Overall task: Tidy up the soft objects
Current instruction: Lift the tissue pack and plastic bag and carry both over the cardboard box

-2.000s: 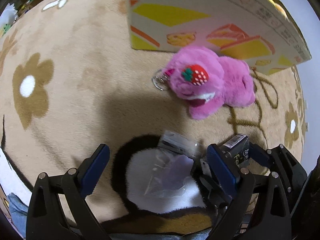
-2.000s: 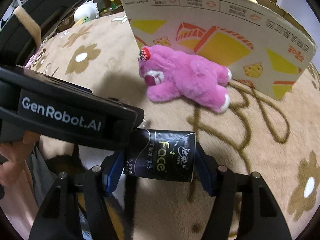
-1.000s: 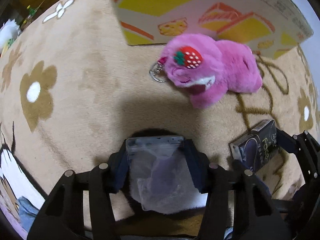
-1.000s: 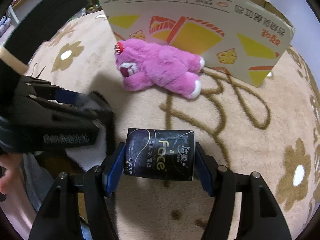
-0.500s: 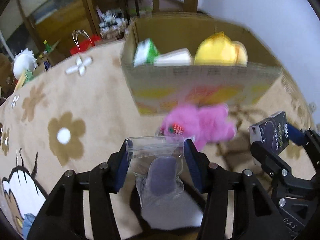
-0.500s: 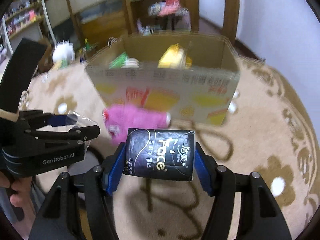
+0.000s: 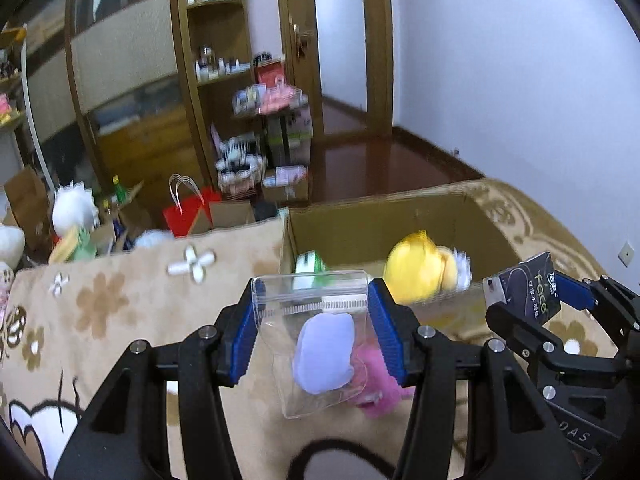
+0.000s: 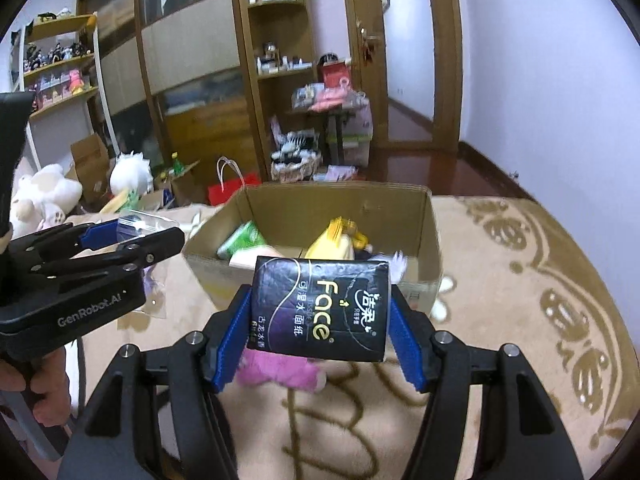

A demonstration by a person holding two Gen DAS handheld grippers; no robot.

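Left to right. The left gripper has its blue pads closed on the two side edges of a clear zip bag, near the zip strip. The bag hangs below the pads with a pale lilac soft piece inside. Gripping at the stiffer top band probably keeps the limp film from sliding out. A hand holds this tool at the left edge of the right wrist view.

The right gripper is clamped, at a moderate width, on the sides of a dark tissue pack, with the printed face toward the camera. The pack is soft, so a flat side grip likely spreads the squeeze.

Both loads are held up in the air, short of the cardboard box and facing its open top. The box stands on a beige flower-patterned carpet and already holds a green pack and a yellow plush (the bottom of the box is mostly hidden).

A pink plush bear lies on the carpet just before the near wall of the box, under both grippers, not yet stowed.

The near rim is the edge to clear. Free room inside appears to be at the right and back of the box. The two grippers are side by side, so dropping both loads together may crowd the opening.
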